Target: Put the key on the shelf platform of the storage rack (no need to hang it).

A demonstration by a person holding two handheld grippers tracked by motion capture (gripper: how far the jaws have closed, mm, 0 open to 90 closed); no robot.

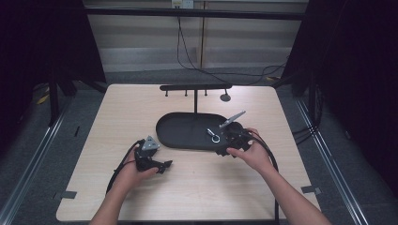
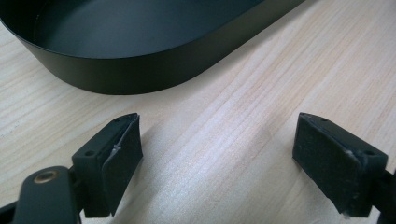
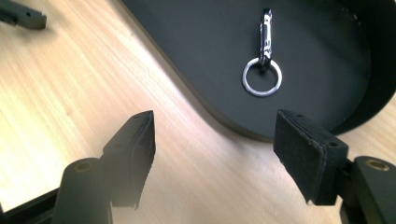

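Keyring (image 3: 262, 74) flat in black tray (image 3: 196, 37), right tool (image 3: 215, 158) agape just beside.

Lab recording booth, not a home. Light wood-grain square table (image 1: 141, 112) stands alone between black curtain walls (image 1: 42, 42); aluminium floor rails (image 1: 33, 140) run along both sides, loose black cables (image 1: 187, 56) cross the grey floor, pale panelled back wall (image 1: 155, 33) behind.
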